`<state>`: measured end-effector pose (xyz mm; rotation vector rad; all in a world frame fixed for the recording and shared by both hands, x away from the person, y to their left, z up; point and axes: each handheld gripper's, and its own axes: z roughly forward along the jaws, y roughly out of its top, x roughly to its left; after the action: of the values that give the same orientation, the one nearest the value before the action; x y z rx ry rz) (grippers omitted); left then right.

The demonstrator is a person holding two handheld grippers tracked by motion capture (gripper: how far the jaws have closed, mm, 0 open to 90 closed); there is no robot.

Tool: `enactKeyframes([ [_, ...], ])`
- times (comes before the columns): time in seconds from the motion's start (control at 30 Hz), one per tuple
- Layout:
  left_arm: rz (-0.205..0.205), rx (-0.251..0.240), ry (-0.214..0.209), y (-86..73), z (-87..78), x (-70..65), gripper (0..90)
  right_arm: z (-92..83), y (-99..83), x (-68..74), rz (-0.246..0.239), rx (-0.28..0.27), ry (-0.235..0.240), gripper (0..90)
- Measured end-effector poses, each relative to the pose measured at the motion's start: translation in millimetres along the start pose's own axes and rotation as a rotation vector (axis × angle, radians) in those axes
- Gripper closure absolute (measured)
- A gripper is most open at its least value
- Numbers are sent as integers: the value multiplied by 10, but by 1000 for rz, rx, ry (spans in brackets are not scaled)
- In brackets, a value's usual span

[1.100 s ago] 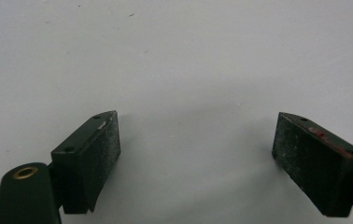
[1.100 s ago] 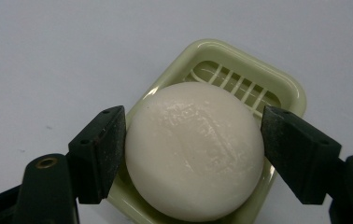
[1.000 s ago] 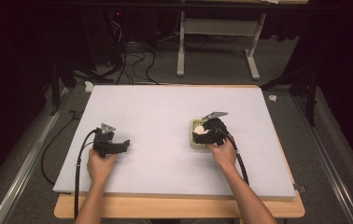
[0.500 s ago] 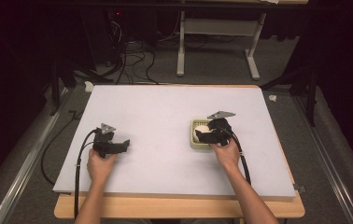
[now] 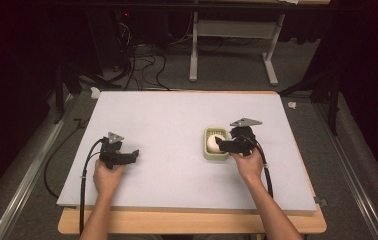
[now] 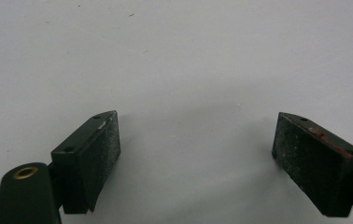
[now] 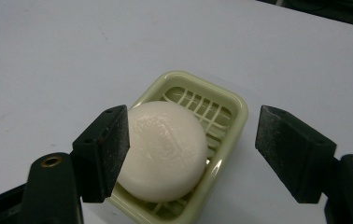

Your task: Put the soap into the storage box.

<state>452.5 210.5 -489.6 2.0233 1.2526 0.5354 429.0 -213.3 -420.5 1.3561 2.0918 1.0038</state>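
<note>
From the high view, your soap dish (image 5: 216, 143), a pale green tray, sits on the white worktop (image 5: 177, 115) right of the middle, and a round white soap bar (image 5: 213, 143) lies inside it. Your right tongs (image 5: 221, 145) reach over the dish from its right side, tips above the tray's near half, with your right hand (image 5: 248, 163) just behind them toward your edge of the worktop. Your left tongs (image 5: 133, 155) lie well to the left of the dish, low over bare worktop, with your left hand (image 5: 108, 176) gripping the handle and a black cable running back from it off the near edge. Beyond the far edge of the worktop from the dish you see a grey carpet floor (image 5: 237, 85), a tangle of cables and a white frame stand (image 5: 232, 35). In the left gripper view, your left tongs (image 6: 195, 149) stand wide apart with nothing between them, just plain white worktop (image 6: 174, 56) under both dark pads. In the right gripper view, your right tongs (image 7: 192, 149) are also spread wide and grip nothing: the soap bar (image 7: 165, 149) rests in the near end of the soap dish (image 7: 226, 116), its slatted floor showing at the far end. The left pad sits close against the soap's side, though you cannot tell whether it touches, while the right pad stands clear of both soap and dish rim, out over the worktop (image 7: 72, 56).
</note>
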Motion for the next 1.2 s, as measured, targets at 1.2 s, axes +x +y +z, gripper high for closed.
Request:
enactKeyframes([
  [1.2, 1, 0, 1, 0, 0, -2, 158, -372, -185, -388, 83, -65, -57, 283],
])
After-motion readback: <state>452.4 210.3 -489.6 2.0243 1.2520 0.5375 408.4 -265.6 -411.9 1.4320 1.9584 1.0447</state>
